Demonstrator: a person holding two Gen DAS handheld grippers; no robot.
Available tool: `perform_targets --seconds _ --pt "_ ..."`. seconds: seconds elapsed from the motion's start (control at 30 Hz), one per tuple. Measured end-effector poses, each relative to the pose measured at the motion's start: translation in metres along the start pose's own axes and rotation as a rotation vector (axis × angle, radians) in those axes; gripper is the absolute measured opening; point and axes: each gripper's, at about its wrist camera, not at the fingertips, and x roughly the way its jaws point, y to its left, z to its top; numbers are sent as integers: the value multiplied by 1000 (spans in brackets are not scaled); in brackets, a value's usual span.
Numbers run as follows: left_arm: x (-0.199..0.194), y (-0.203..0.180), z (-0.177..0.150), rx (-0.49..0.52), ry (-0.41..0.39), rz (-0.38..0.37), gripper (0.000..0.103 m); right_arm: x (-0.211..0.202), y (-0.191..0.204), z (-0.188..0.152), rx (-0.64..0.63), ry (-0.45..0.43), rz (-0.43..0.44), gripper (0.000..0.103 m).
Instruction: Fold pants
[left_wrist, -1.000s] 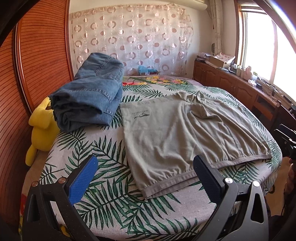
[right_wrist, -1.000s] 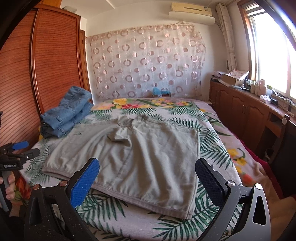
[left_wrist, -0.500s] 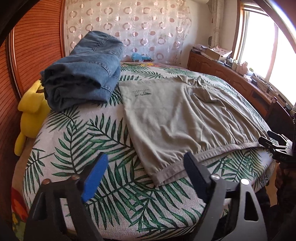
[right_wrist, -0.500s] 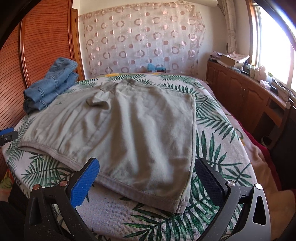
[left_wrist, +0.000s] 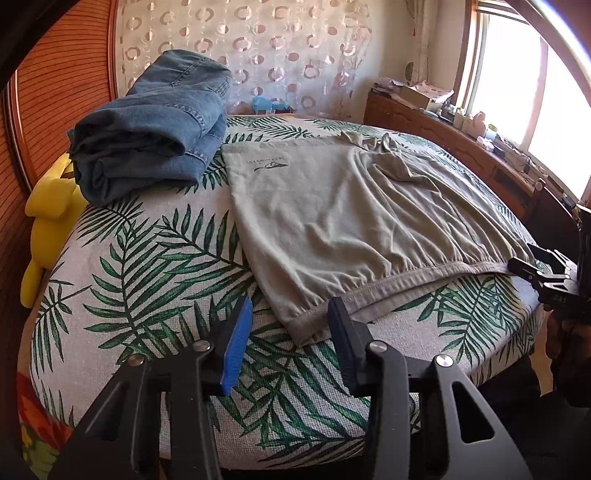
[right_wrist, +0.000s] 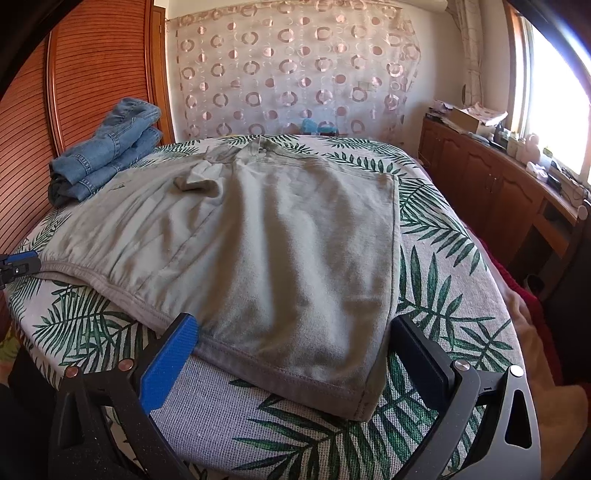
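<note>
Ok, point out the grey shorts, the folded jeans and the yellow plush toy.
grey shorts (left_wrist: 332, 206): left wrist view, middle of the fabric.
folded jeans (left_wrist: 147, 129): left wrist view, top fold.
yellow plush toy (left_wrist: 51, 206): left wrist view, its body.

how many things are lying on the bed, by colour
grey-green: 1, the pants, spread flat
blue: 1, the folded jeans
yellow: 1, the plush toy, wedged at the bed's edge beside the jeans
total: 3

The pants (left_wrist: 332, 221) lie mid-frame on the bed (left_wrist: 147, 280), folded jeans (left_wrist: 147, 125) upper left, cabinet (left_wrist: 461, 144) far right.
</note>
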Motion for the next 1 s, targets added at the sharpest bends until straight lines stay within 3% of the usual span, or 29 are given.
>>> perform_targets --seconds 0.13,0.37,0.4,0.67,1.0 --pt "1 -5 2 29 10 -6 41 4 -6 -2 2 -7 3 103" --pt "0 -9 3 47 1 -20 18 6 -7 0 4 -13 2 103" --pt "-2 -9 4 46 -6 -20 9 9 -6 2 4 -12 2 103" --pt "-27 -21 32 64 -92 -106 7 10 -6 5 3 -9 2 103" --pt "-20 -52 69 133 -110 -185 6 11 -7 13 -6 12 20 100"
